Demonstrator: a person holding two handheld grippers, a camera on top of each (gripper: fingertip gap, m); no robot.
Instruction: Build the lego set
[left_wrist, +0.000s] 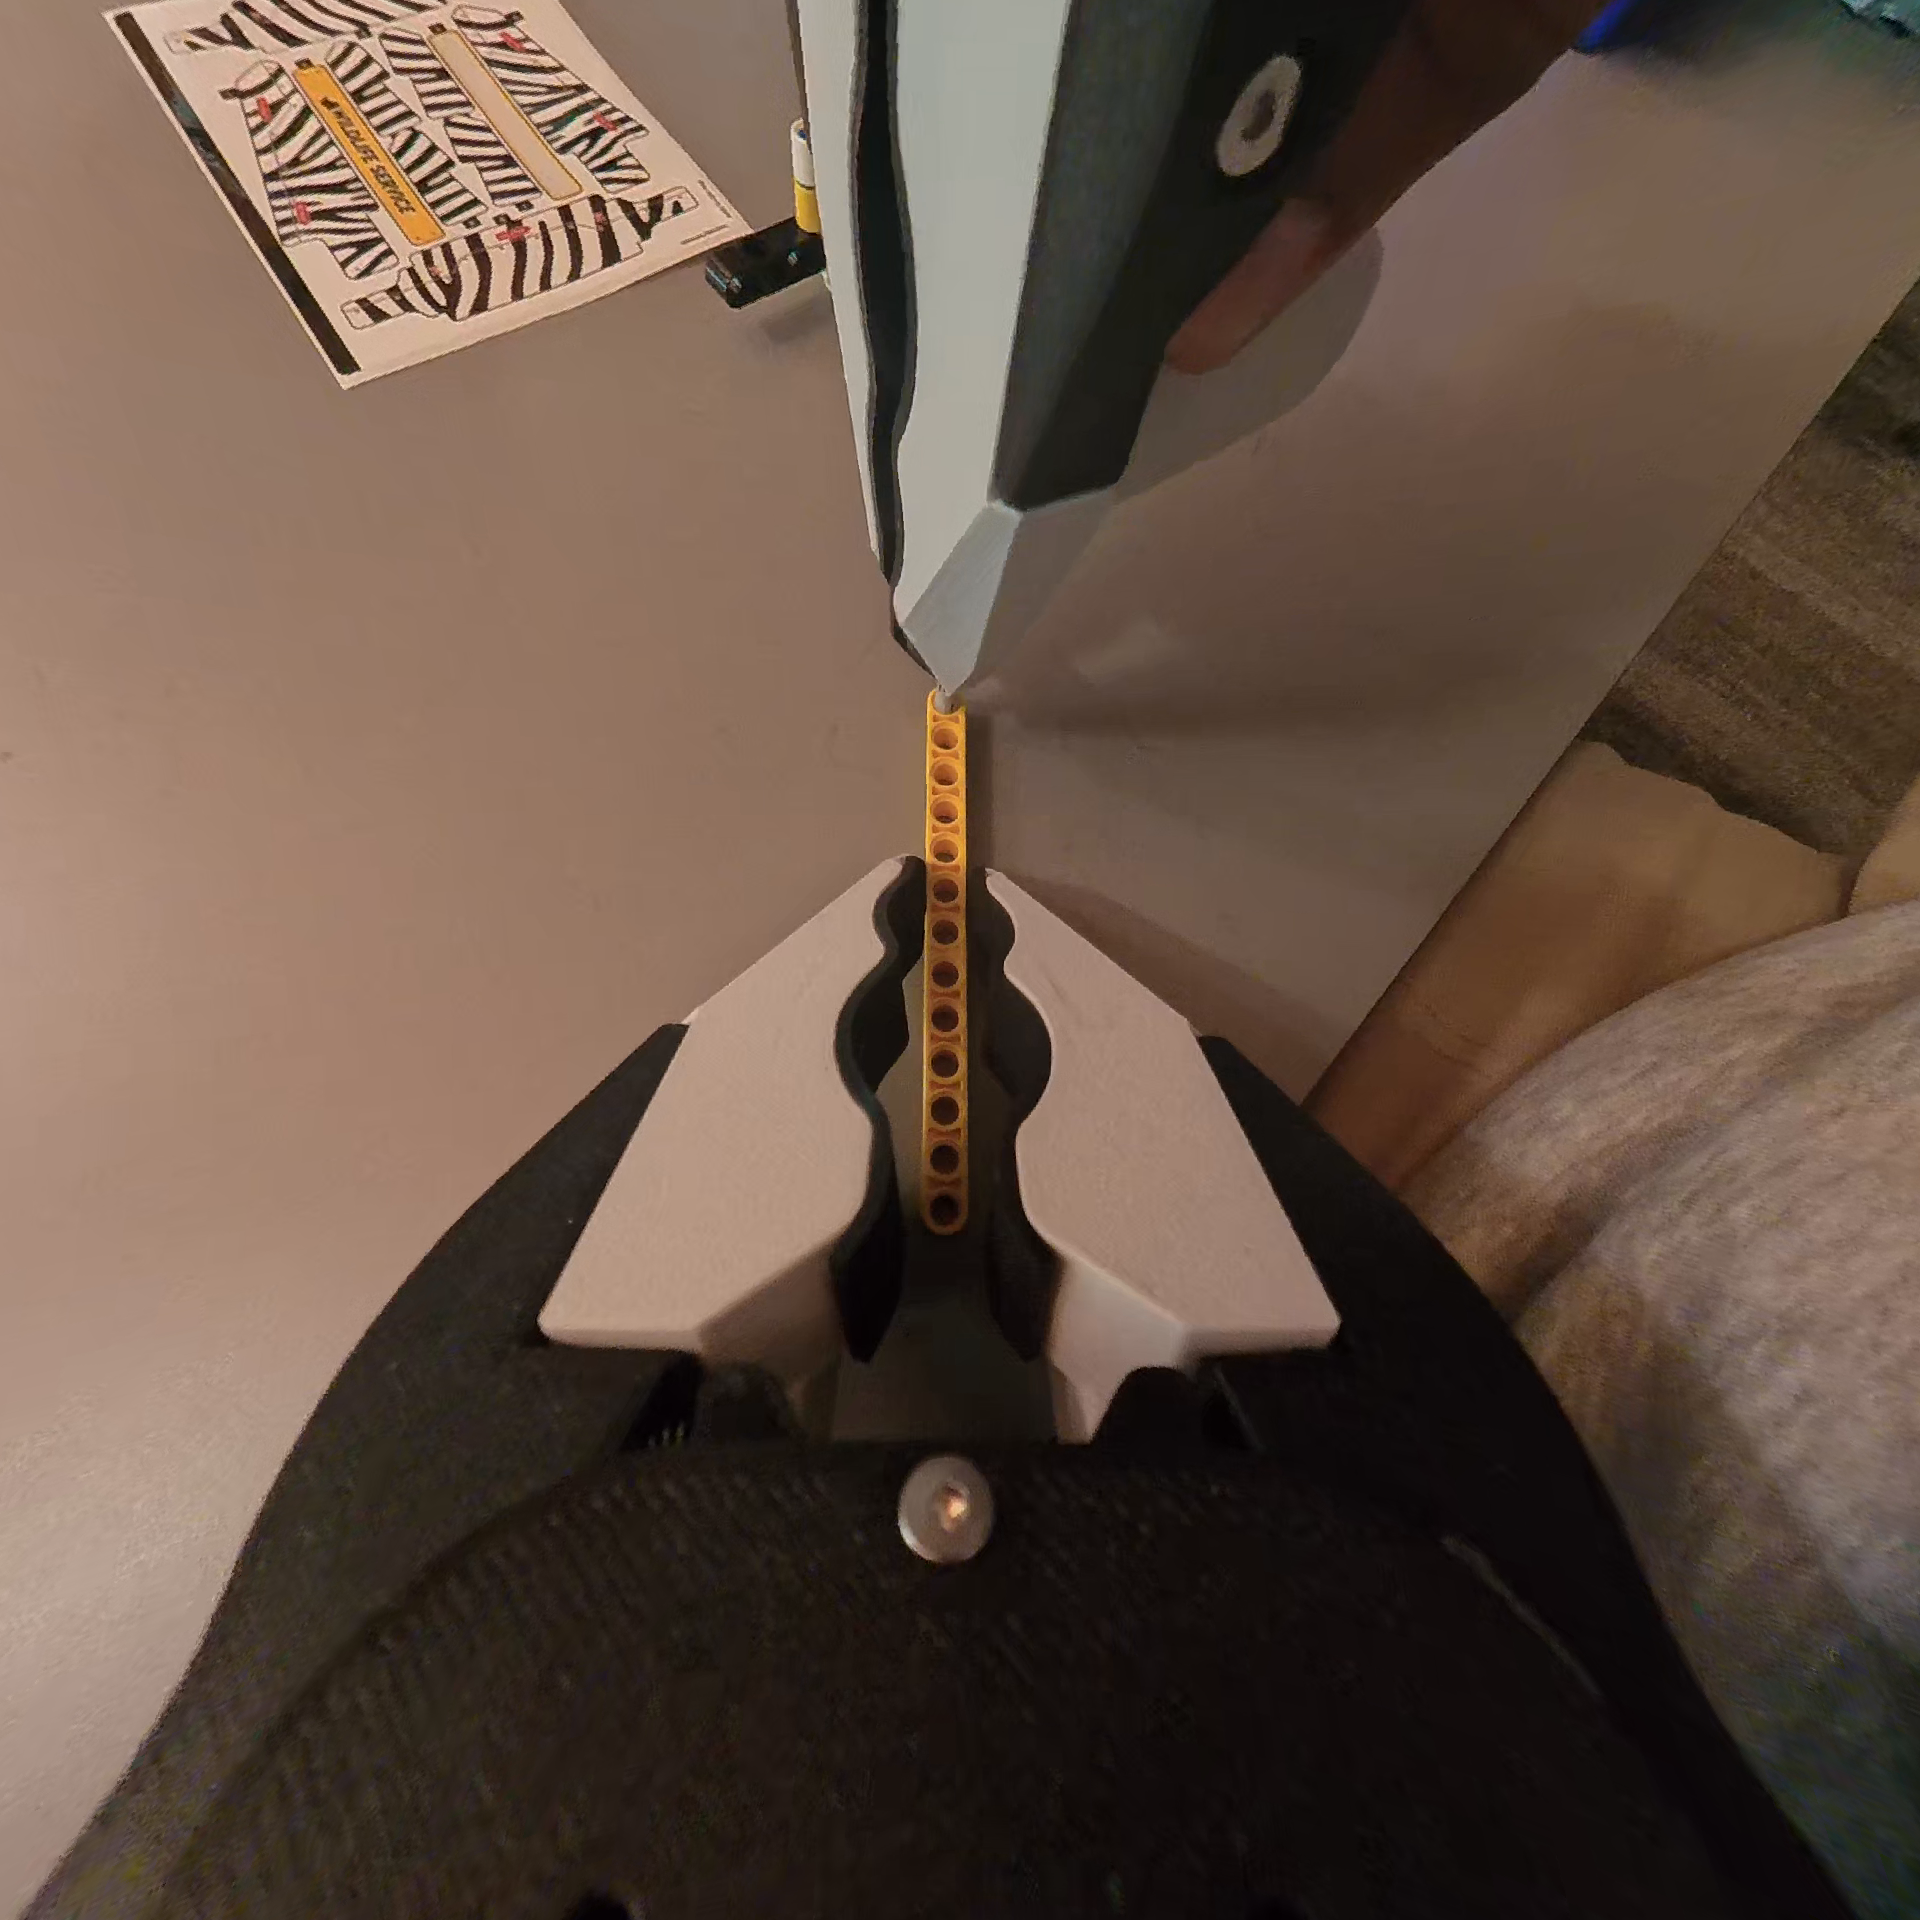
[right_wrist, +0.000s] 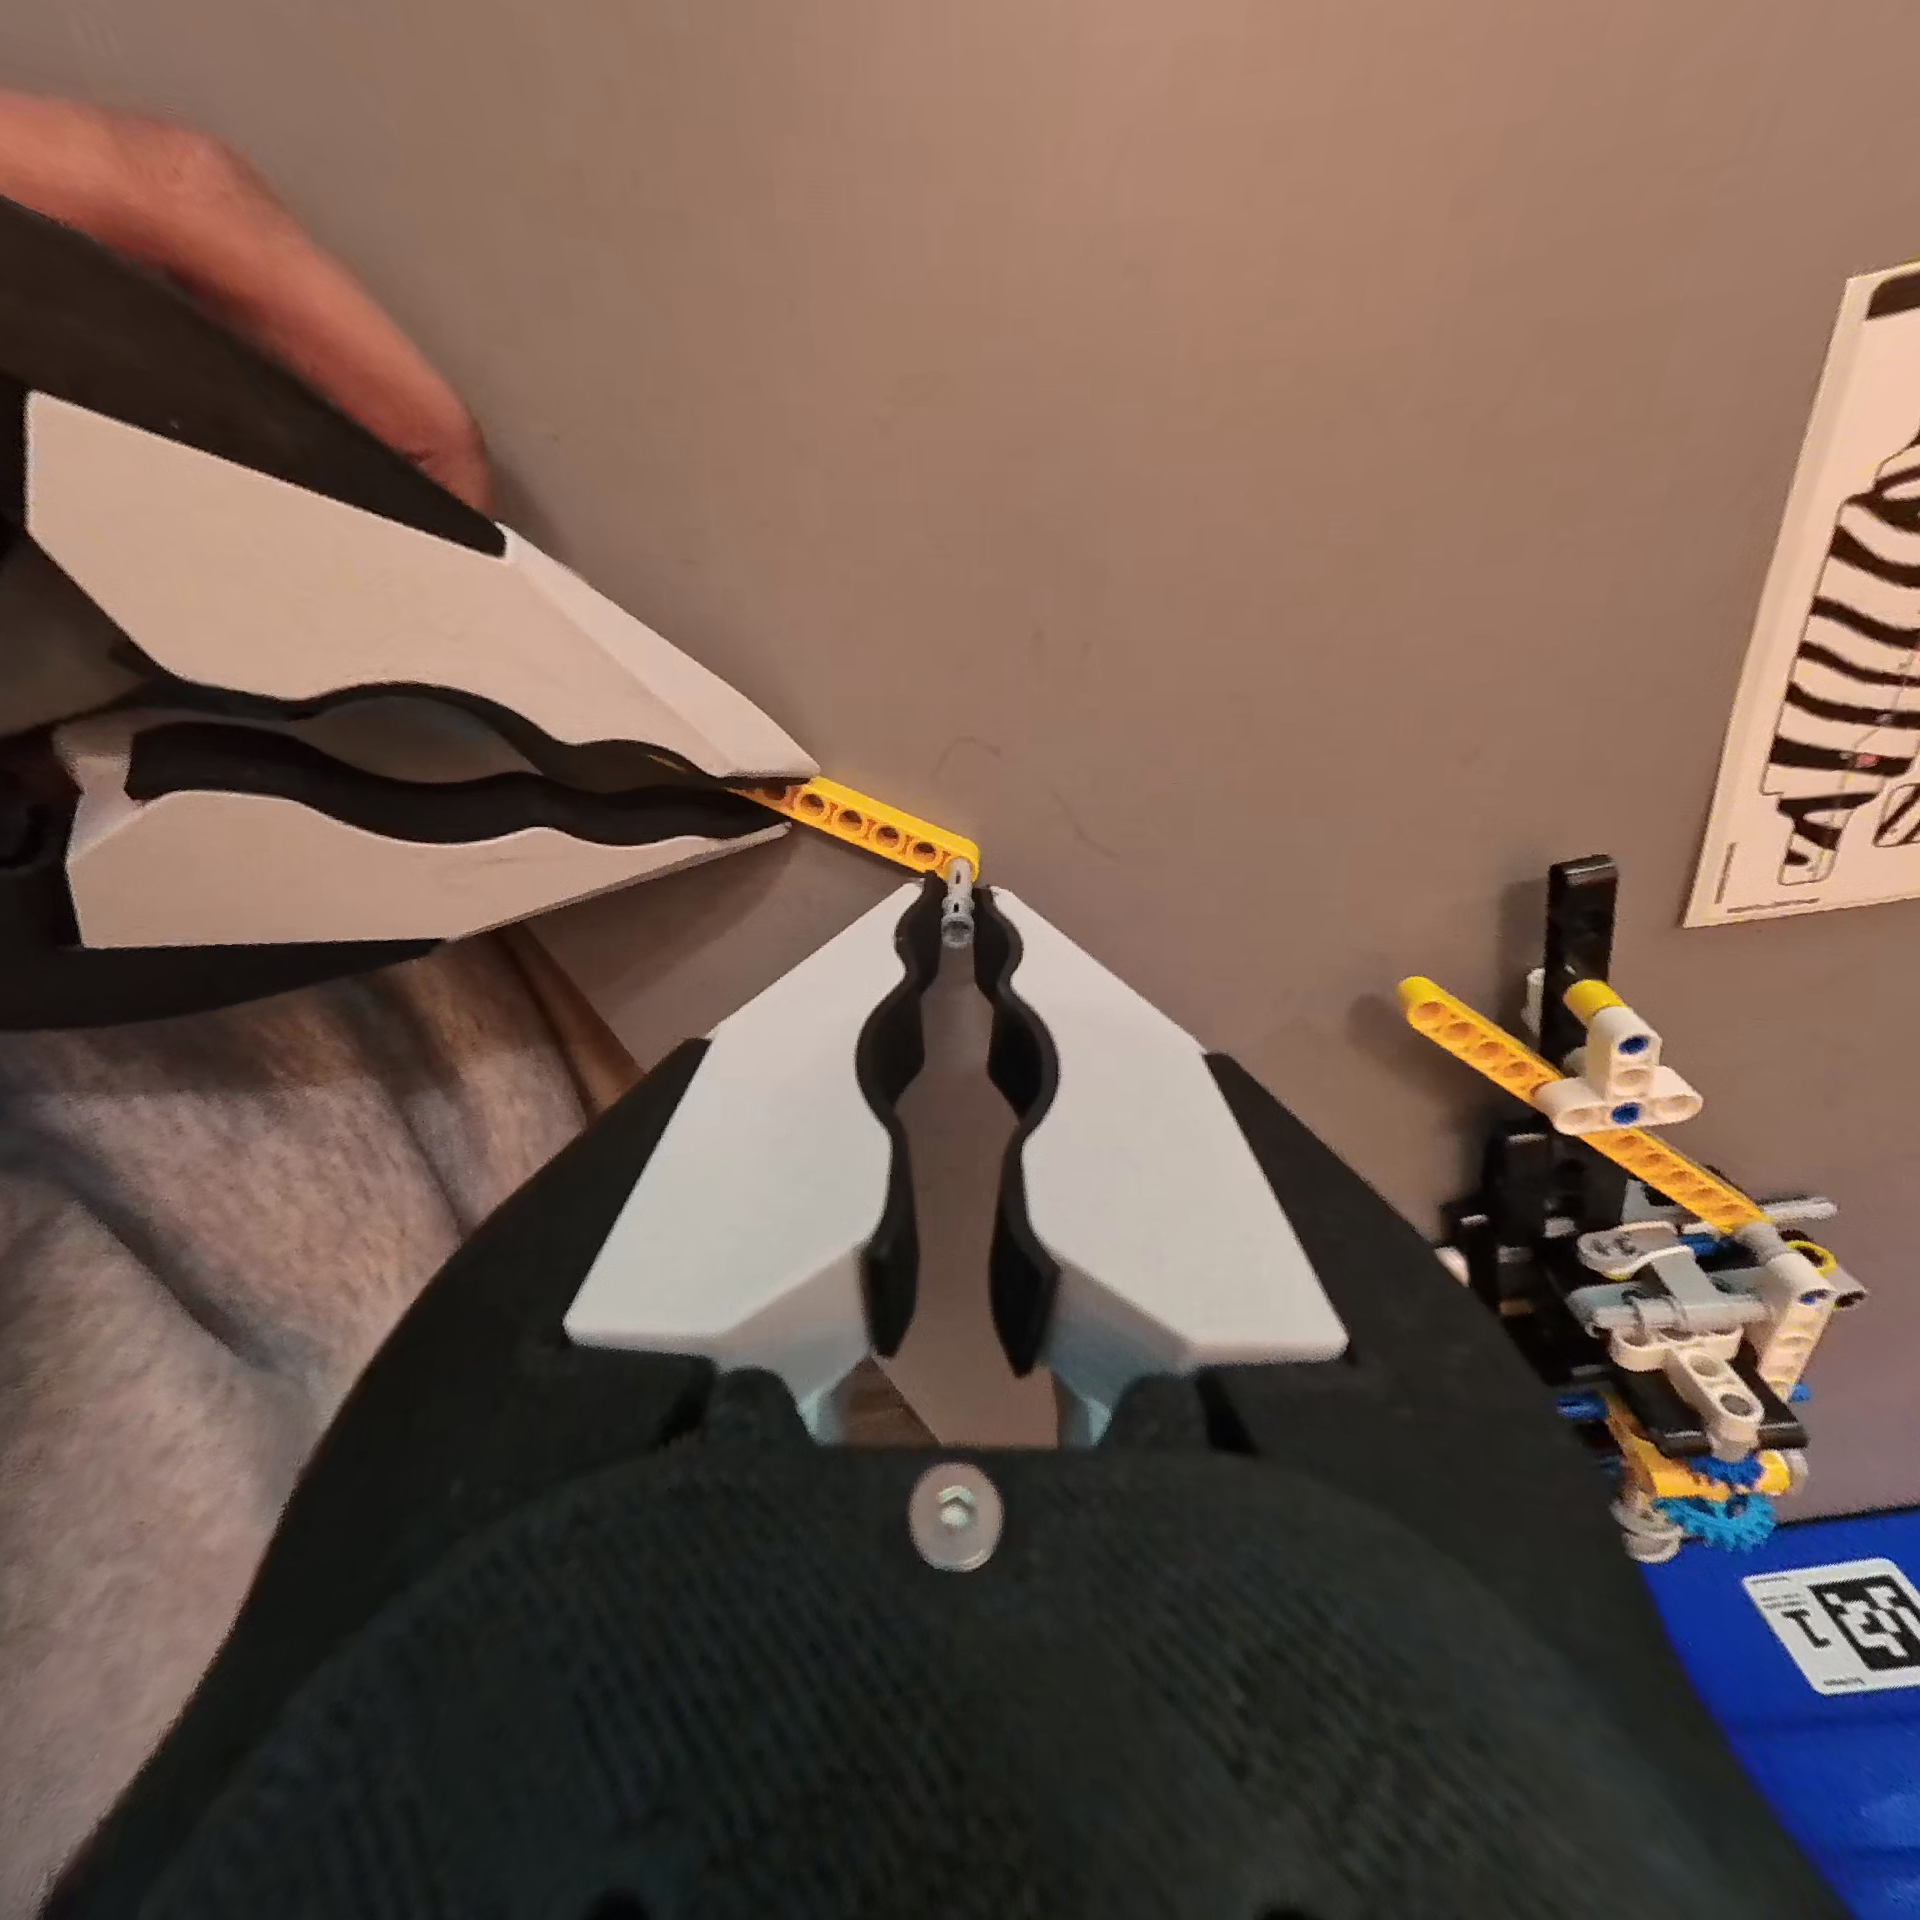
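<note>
My left gripper (left_wrist: 948, 873) is shut on a long yellow beam with holes (left_wrist: 944, 790) and holds it just above the grey table (left_wrist: 416, 831). The beam's far end sticks out past the fingertips. My right gripper (right_wrist: 956, 894) is shut on a small grey pin (right_wrist: 957, 916), whose tip is at the end hole of the yellow beam (right_wrist: 883, 831). In the left wrist view the right gripper (left_wrist: 935, 670) comes down from the top onto that beam end. In the right wrist view the left gripper (right_wrist: 790, 802) reaches in from the left.
A partly built model (right_wrist: 1662, 1247) of black, yellow, white and grey pieces lies at the right, next to a blue surface with a tag (right_wrist: 1829, 1652). A zebra-striped sticker sheet (left_wrist: 416, 177) and a black piece (left_wrist: 758, 265) lie farther off. The table edge (left_wrist: 1558, 935) runs along a grey-clothed lap (left_wrist: 1662, 1299).
</note>
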